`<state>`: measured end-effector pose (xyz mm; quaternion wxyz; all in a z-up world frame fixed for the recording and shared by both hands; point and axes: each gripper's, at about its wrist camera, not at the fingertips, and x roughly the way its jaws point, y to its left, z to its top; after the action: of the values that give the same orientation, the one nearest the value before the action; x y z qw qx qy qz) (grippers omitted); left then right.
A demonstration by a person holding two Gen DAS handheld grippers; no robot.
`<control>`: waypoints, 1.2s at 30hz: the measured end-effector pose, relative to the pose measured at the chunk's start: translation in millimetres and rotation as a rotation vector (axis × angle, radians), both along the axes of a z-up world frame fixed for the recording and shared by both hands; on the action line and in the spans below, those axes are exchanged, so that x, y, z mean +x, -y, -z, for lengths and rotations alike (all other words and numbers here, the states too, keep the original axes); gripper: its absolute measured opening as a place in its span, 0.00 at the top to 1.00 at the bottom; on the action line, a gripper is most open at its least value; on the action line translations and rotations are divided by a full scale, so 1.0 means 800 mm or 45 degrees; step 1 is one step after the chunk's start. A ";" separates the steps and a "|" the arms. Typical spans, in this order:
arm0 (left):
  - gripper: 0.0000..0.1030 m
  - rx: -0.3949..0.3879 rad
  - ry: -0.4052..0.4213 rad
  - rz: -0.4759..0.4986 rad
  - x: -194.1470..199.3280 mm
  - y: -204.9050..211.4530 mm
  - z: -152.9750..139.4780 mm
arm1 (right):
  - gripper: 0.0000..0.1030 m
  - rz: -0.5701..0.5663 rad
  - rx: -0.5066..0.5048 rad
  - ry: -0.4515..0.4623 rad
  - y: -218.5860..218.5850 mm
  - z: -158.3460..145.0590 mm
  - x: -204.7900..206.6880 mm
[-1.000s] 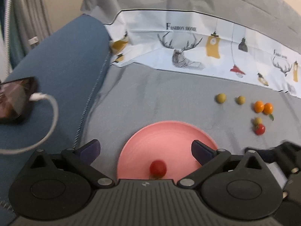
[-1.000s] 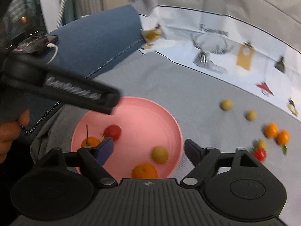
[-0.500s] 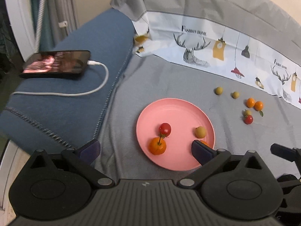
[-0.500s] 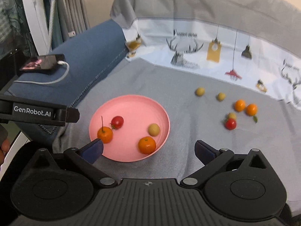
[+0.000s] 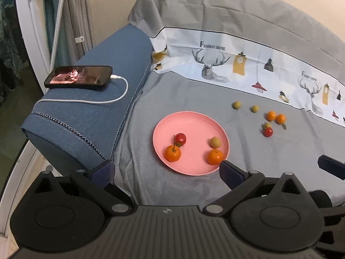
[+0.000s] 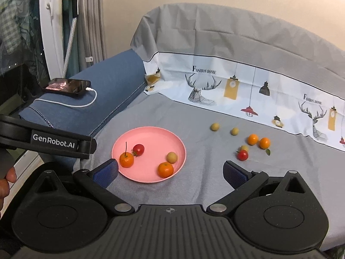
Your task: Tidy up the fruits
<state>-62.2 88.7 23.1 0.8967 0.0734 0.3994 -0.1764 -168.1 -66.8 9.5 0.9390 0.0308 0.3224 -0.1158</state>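
On the far left, a dark phone (image 6: 66, 85) lies screen-up on a blue cushion (image 6: 103, 99), with a white cable (image 6: 71, 104) plugged into its right end and looping back across the cushion. Below it in the right wrist view, the left gripper (image 6: 83, 145) reaches in from the left edge, and fingers (image 6: 7, 181) of the person's hand show beneath it. In its own view the left gripper (image 5: 167, 169) has its jaws spread wide with nothing between them.

Right of the cushion, a pink plate (image 6: 151, 136) sits on the grey cloth (image 6: 194, 183). It holds four fruits: an orange with a long stem (image 6: 126, 159) touching a red tomato (image 6: 138, 149) on the left side, and a yellow-green fruit (image 6: 171, 157) just above a second orange (image 6: 165, 169) on the right side.

Further right, well apart from the plate, six fruits lie on the cloth: two yellow-green fruits (image 6: 215, 127), then two oranges (image 6: 252, 139) side by side, and below them a red tomato (image 6: 242, 155) touching a small pale fruit (image 6: 244, 148).

The right gripper (image 6: 170, 172) hangs over the near edge of the cloth, jaws fully apart and holding nothing.
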 end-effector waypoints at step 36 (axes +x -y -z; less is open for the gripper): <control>0.00 0.028 0.097 0.016 -0.046 -0.005 -0.021 | 0.01 0.015 0.007 0.093 -0.007 -0.018 -0.046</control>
<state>-99.3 92.5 40.1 0.9093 0.0926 0.3663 -0.1746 -204.8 -61.1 24.2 0.9493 0.0397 0.2881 -0.1193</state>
